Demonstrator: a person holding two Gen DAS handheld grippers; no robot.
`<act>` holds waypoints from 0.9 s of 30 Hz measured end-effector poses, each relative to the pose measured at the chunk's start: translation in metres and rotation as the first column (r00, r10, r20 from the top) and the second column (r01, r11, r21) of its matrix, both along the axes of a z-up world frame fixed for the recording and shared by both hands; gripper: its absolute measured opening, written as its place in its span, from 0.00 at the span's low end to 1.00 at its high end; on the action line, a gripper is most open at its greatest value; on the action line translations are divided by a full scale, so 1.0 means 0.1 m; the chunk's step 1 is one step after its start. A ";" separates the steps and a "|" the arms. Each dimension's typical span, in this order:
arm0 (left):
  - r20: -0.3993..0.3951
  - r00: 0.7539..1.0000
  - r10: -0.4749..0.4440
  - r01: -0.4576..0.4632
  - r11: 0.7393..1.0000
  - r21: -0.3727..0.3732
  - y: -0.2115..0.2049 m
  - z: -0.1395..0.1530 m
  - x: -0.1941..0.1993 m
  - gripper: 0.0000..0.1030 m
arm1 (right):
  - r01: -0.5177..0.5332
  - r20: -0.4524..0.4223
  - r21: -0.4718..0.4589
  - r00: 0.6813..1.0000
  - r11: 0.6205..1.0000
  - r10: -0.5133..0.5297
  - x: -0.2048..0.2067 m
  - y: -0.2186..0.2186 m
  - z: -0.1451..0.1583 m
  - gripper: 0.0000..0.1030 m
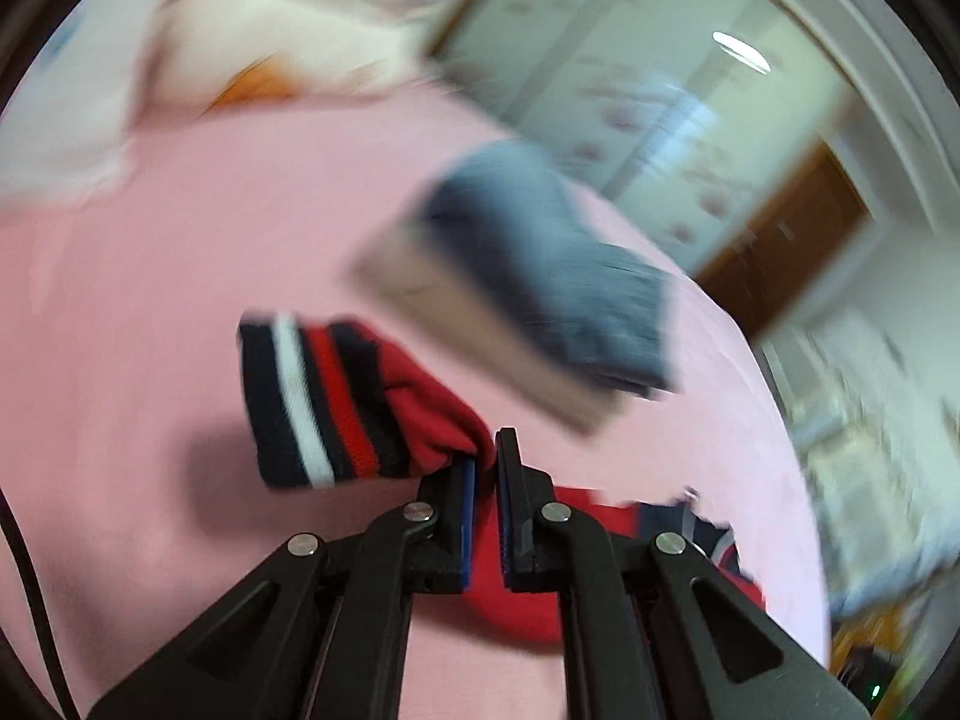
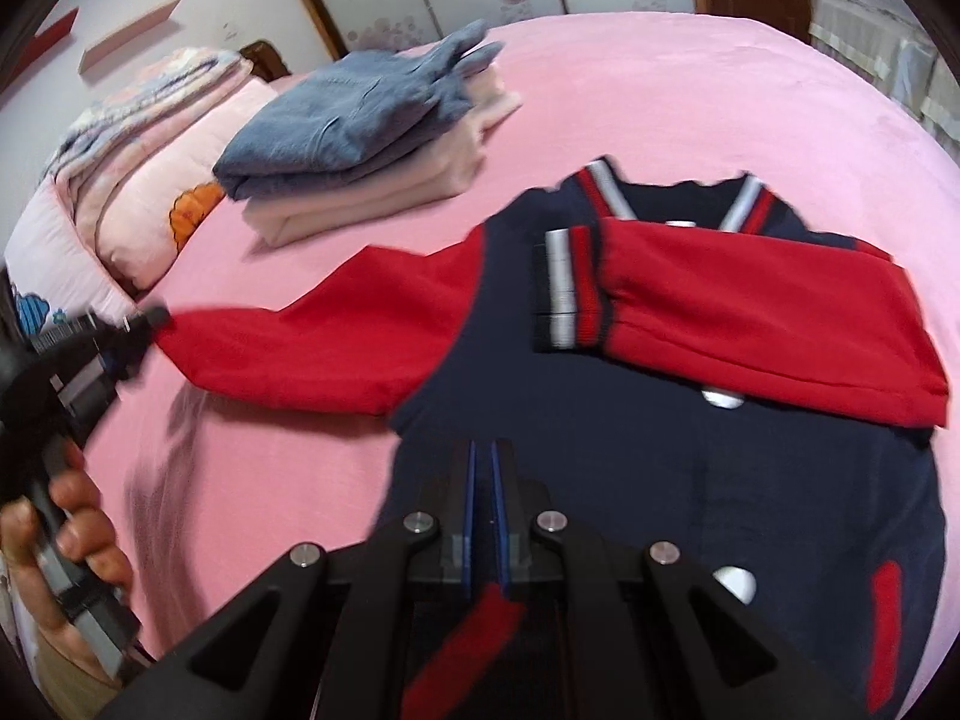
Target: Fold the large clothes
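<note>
Left hand-held gripper [image 1: 485, 468] is clenched on the red left sleeve [image 2: 312, 342] near its cuff [image 1: 300, 402], sleeve axis running right toward the jacket [image 2: 660, 450] flat on the bed [image 2: 690, 90]; right hand-held gripper [image 2: 482, 480] closed, empty over the near hem.

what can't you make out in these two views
- Left wrist view: folded stack smeared by motion blur; layers unclear.
- Right wrist view: left claw at the red sleeve, blurred; grip unclear.
- Right wrist view: jacket hem hidden behind right claw.
</note>
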State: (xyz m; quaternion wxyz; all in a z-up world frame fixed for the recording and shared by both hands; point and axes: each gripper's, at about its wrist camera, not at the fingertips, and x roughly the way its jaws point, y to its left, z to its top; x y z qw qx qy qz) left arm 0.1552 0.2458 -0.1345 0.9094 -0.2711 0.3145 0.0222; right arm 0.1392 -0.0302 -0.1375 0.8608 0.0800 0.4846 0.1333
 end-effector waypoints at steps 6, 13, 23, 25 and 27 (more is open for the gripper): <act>0.039 0.934 -0.356 0.347 0.926 0.149 -1.35 0.32 0.29 0.06 | 0.111 0.034 0.005 0.993 0.994 -0.111 -0.17 -0.63 0.11 0.05; -0.215 0.783 -0.584 0.612 0.786 0.092 -2.38 -0.35 0.36 0.45 | 0.249 -0.012 0.007 0.968 0.968 -0.249 -0.29 -1.36 0.00 0.05; -0.112 0.856 -0.505 0.514 0.855 0.068 -1.84 -0.02 0.04 0.57 | 0.233 -0.012 0.086 0.972 0.969 -0.233 -0.26 -1.44 0.01 0.05; -0.108 0.879 -0.465 0.474 0.878 0.074 -1.68 0.02 -0.03 0.58 | 0.205 -0.009 0.104 0.979 0.973 -0.205 -0.21 -1.37 0.05 0.05; -0.122 0.898 -0.423 0.433 0.899 0.070 -1.49 -0.02 -0.07 0.58 | 0.171 0.001 0.127 0.985 0.977 -0.172 -0.11 -1.30 0.10 0.05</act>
